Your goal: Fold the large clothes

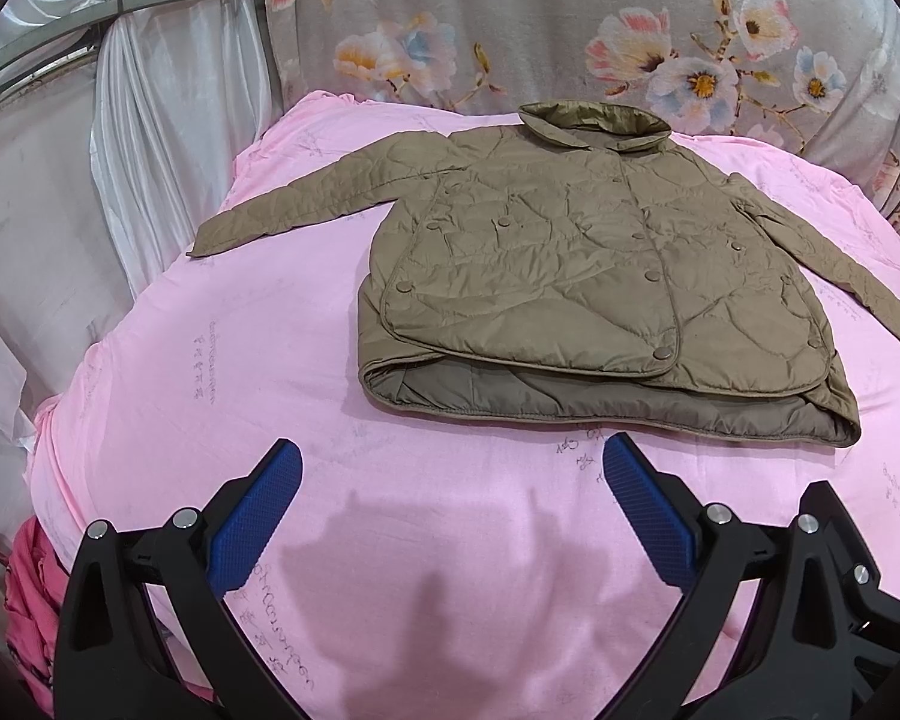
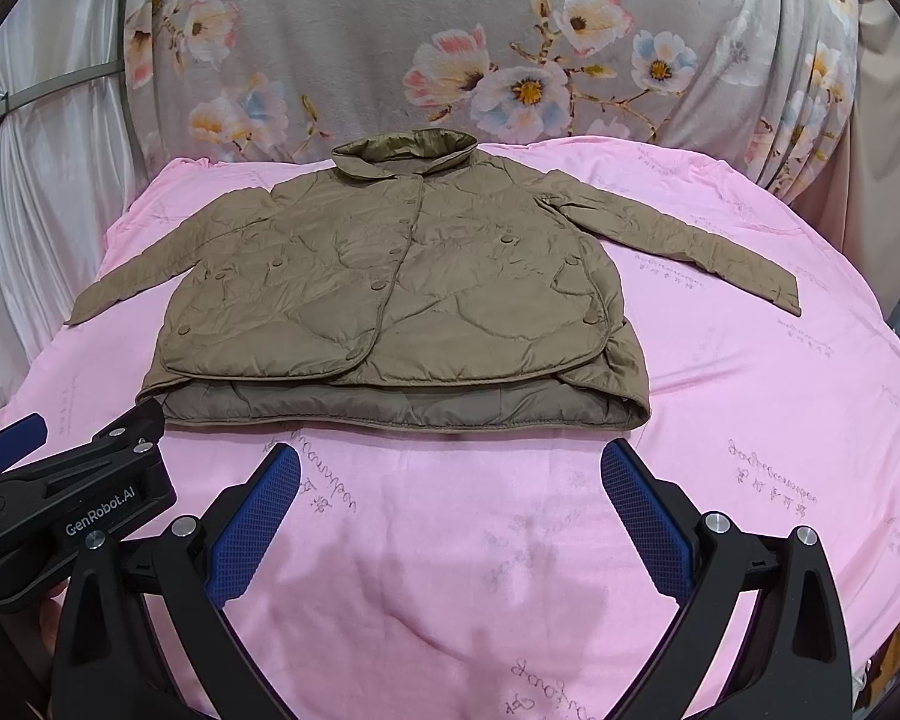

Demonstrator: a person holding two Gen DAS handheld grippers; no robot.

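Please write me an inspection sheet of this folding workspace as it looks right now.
Surface: pink printed bedsheet, wrinkled, covering the work area.
Job's things: olive-brown quilted snap-button jacket lying flat, front up, collar away from the cameras, both sleeves spread sideways, hem nearest the grippers; not yet folded.
Clutter: bunched pink-red cloth at the sheet's left edge.
Grippers: left gripper open, empty, short of the hem; right gripper open, empty, likewise.
Cables: nothing seen.
Surroundings: grey floral fabric behind; white satin drape on the left.
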